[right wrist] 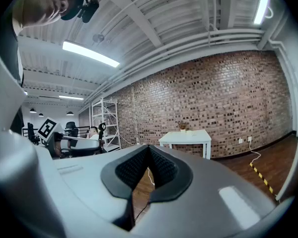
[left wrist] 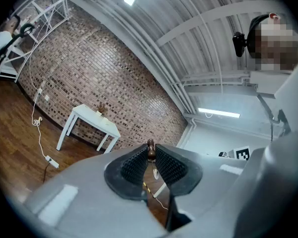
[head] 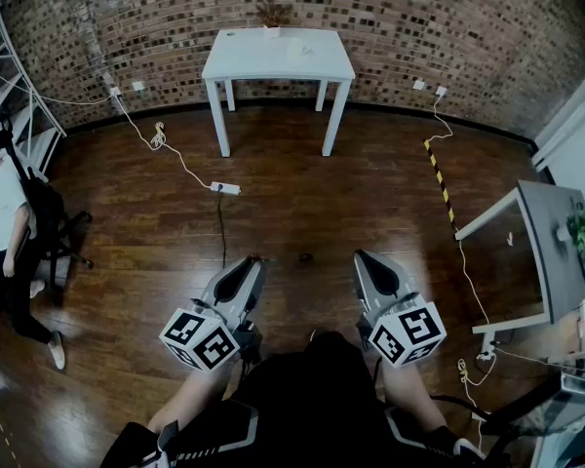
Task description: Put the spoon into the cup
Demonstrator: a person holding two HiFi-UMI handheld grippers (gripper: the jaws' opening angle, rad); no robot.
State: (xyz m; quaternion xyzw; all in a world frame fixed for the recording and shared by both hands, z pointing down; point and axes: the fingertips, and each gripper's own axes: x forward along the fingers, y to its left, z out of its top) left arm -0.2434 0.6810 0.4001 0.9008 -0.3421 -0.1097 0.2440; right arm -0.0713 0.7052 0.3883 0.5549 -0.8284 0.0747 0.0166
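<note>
Showing only as a small brown nub at the very tips of the left gripper (left wrist: pixel 151 153), the spoon (left wrist: pixel 151 148), if that is what it is, looks to be in the carrying step, the jaws clenched on it. The nub stands roughly upright across the tips; where its long axis runs cannot be read. The right gripper (right wrist: pixel 149 150) has its jaws pressed together on nothing. Next probably comes a walk over the wooden floor (head: pixel 273 183) to the white table (head: pixel 263 61), well apart; no cup can be made out there.

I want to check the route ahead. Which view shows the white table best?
Head view: the whole white table, top and legs, stands against the brick wall. Both gripper views show it small and far beyond their jaws.
</note>
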